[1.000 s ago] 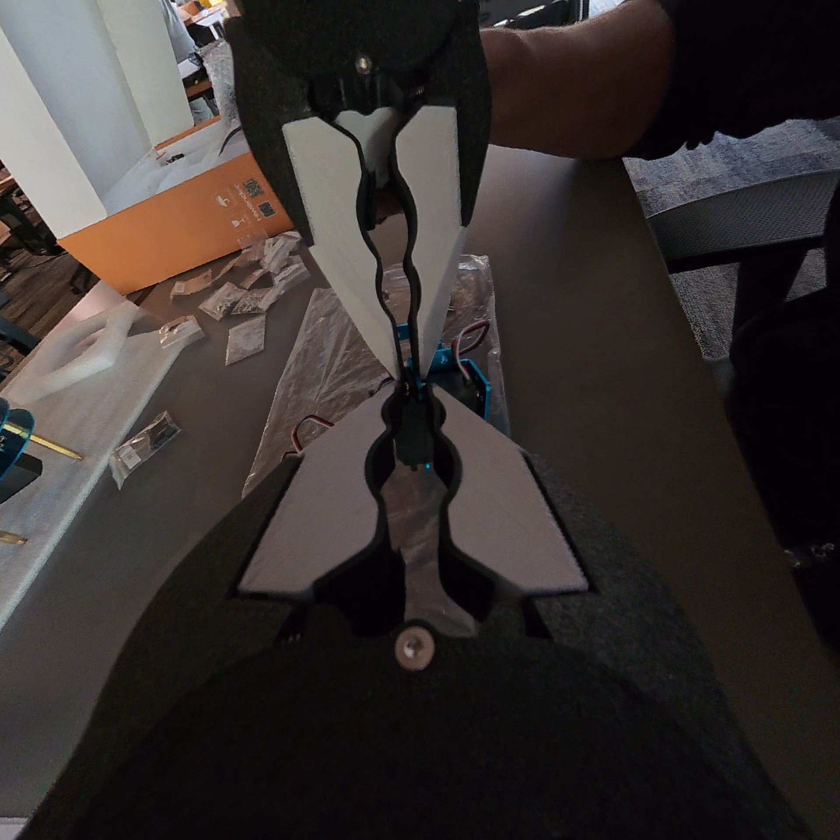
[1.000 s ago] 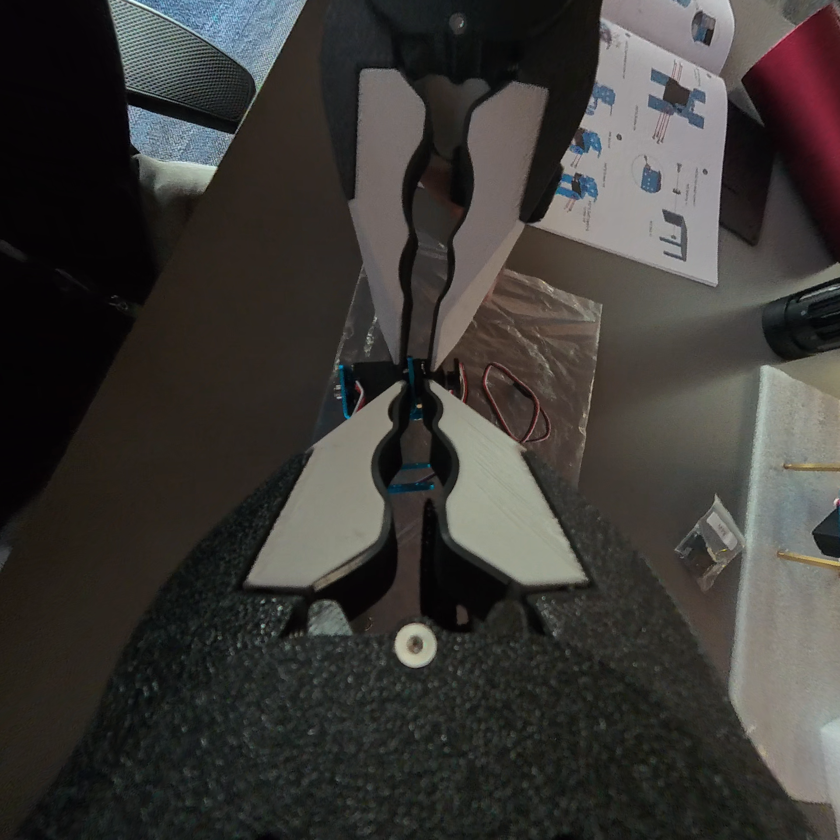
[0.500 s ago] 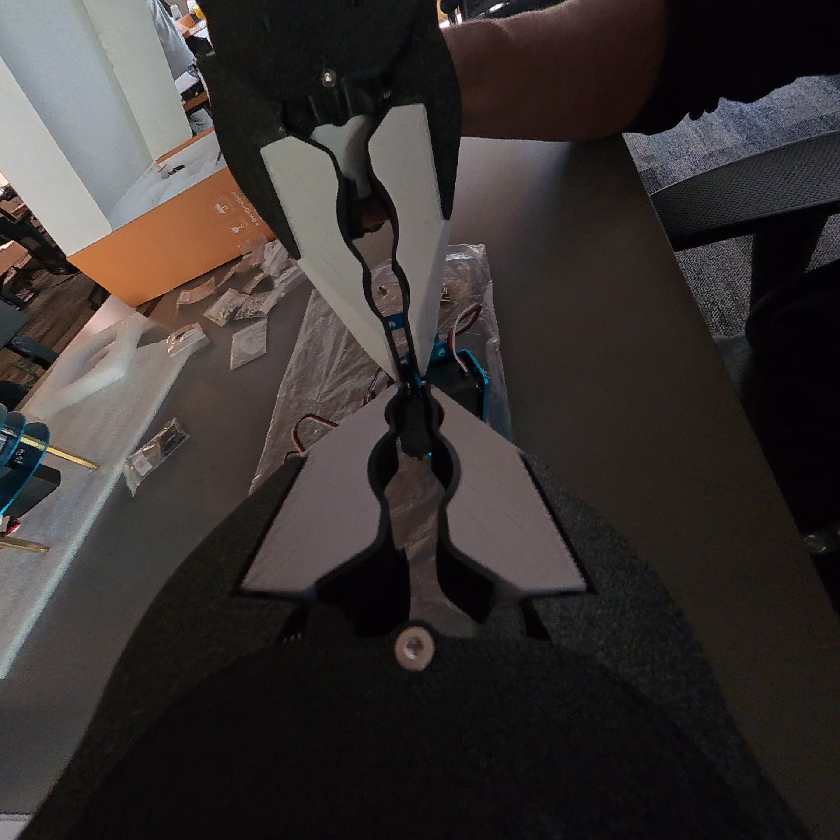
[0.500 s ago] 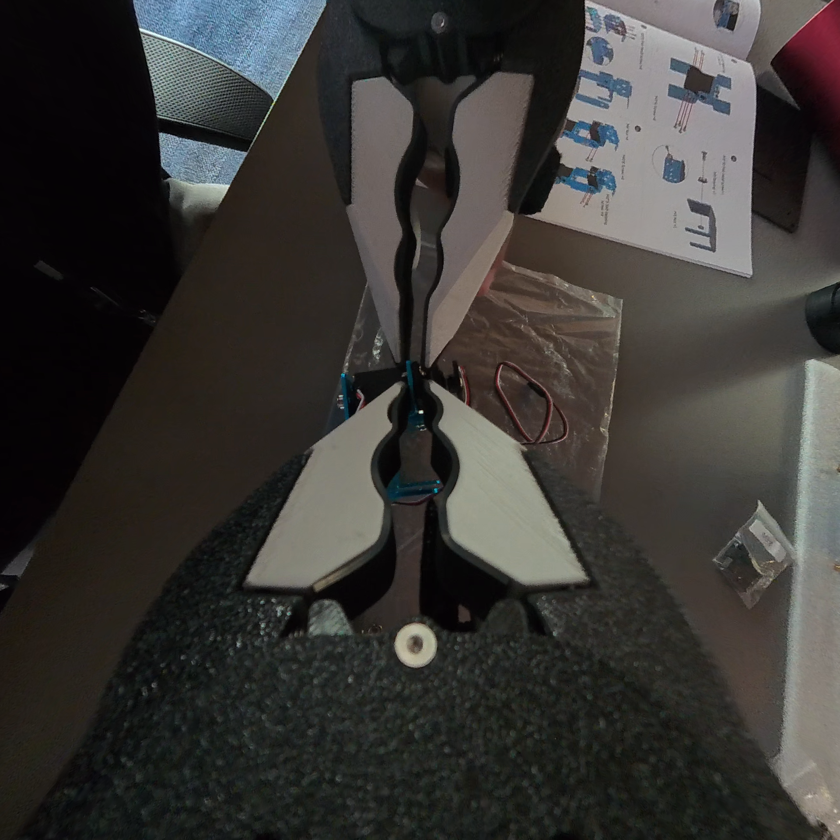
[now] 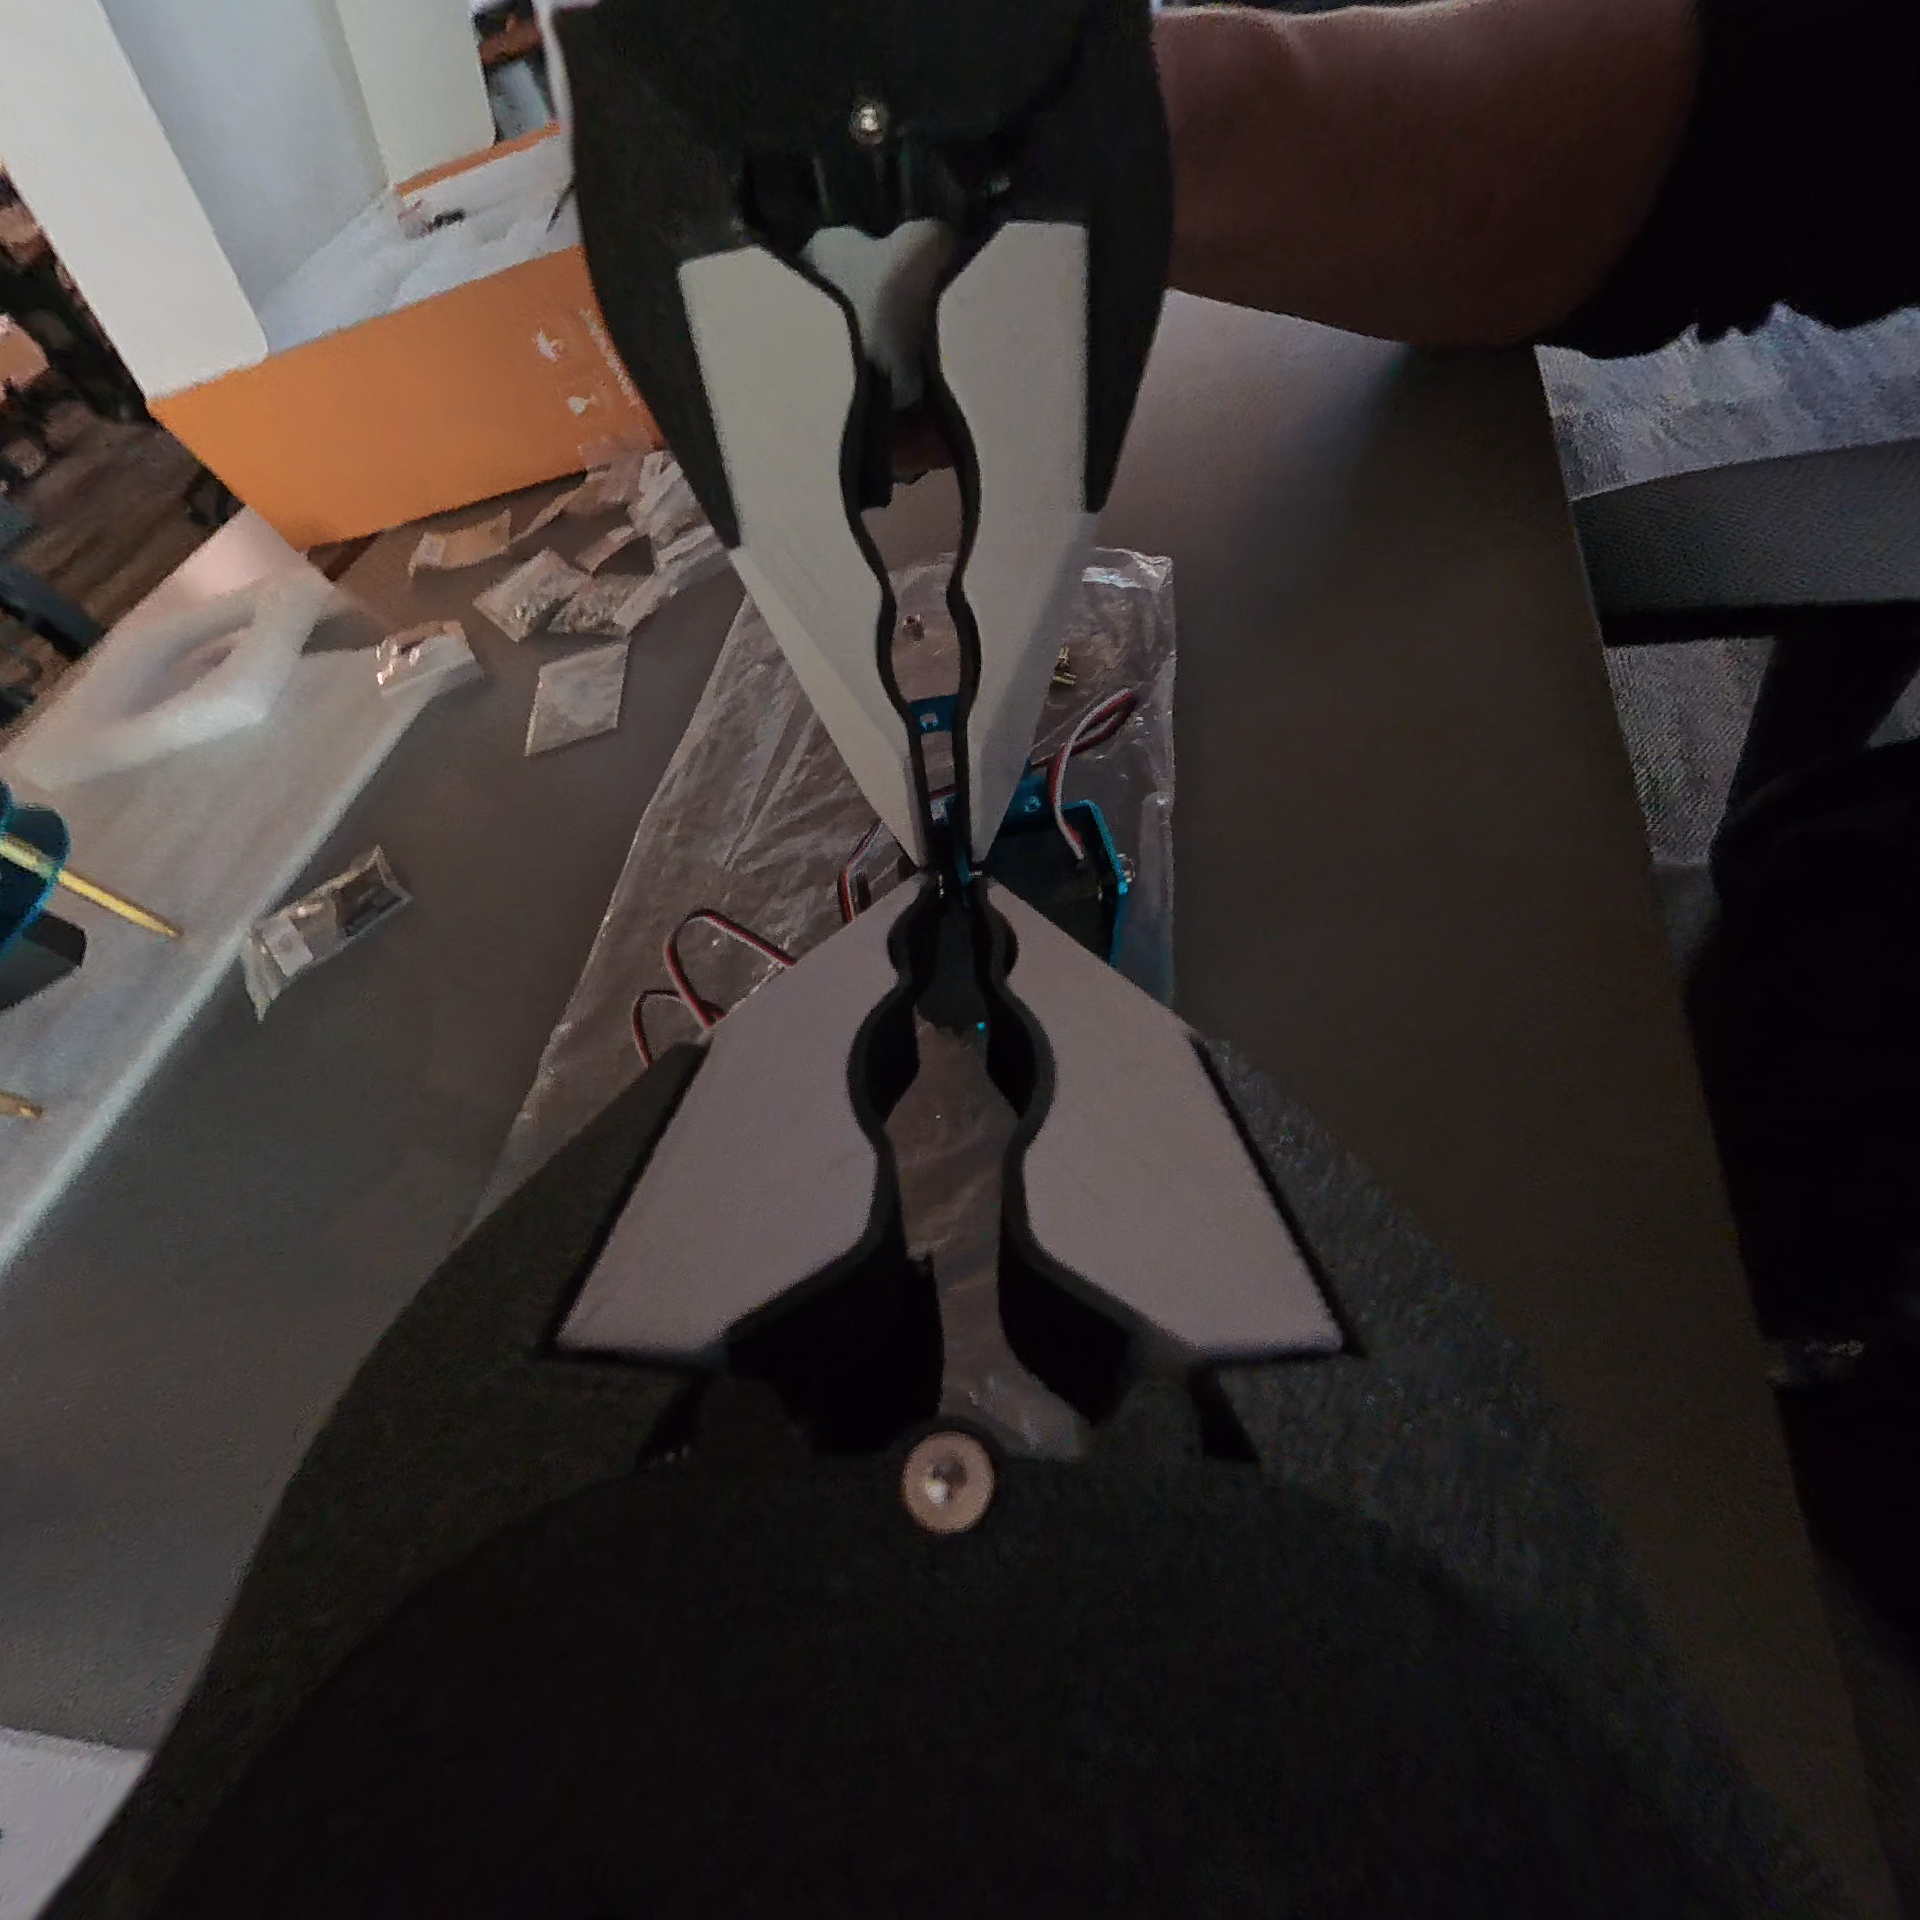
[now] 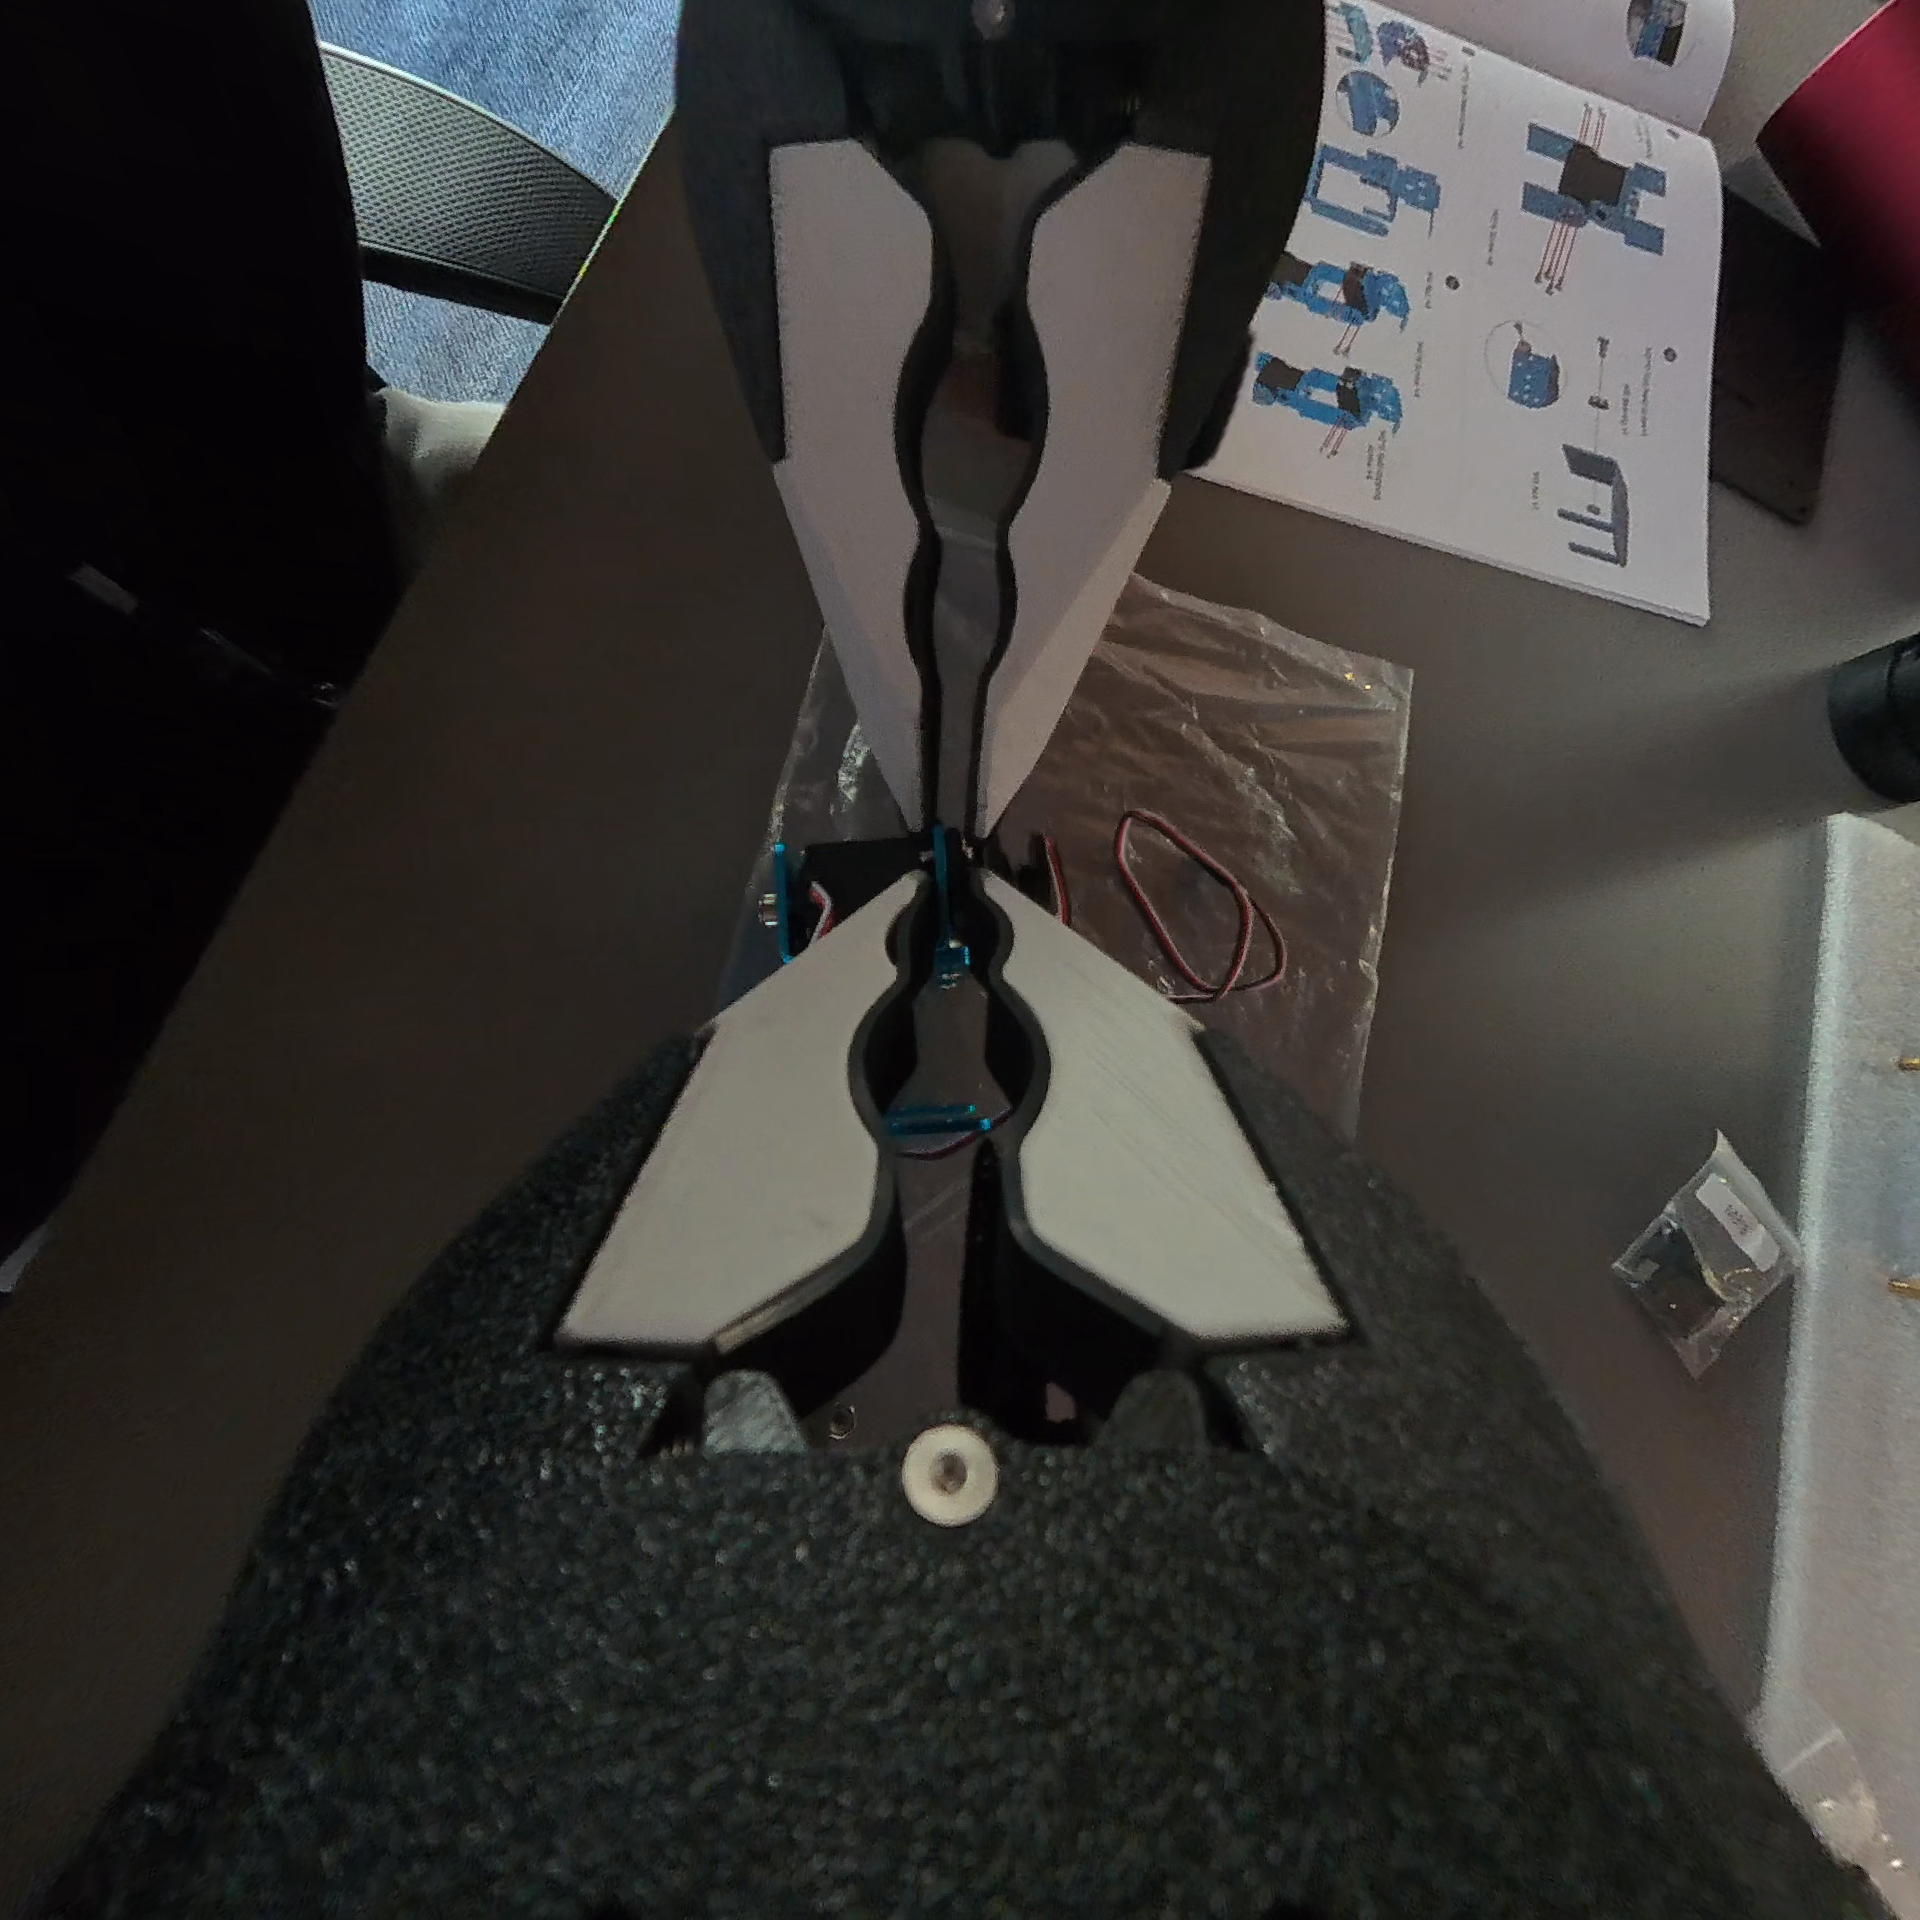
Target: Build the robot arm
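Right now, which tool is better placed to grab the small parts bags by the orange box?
Right, probably. The small parts bags lie beside the right tool, farther from the left tool. Both tools are shut on the blue servo bracket, so it must let go first.

The left gripper (image 5: 948,883), black foam-covered with white wedge-shaped fingers, points forward with its jaws nearly closed, tips pinching. The matching right gripper (image 6: 943,883) faces it tip to tip, likewise nearly closed. A bare forearm (image 5: 1403,177) extends behind the right gripper.
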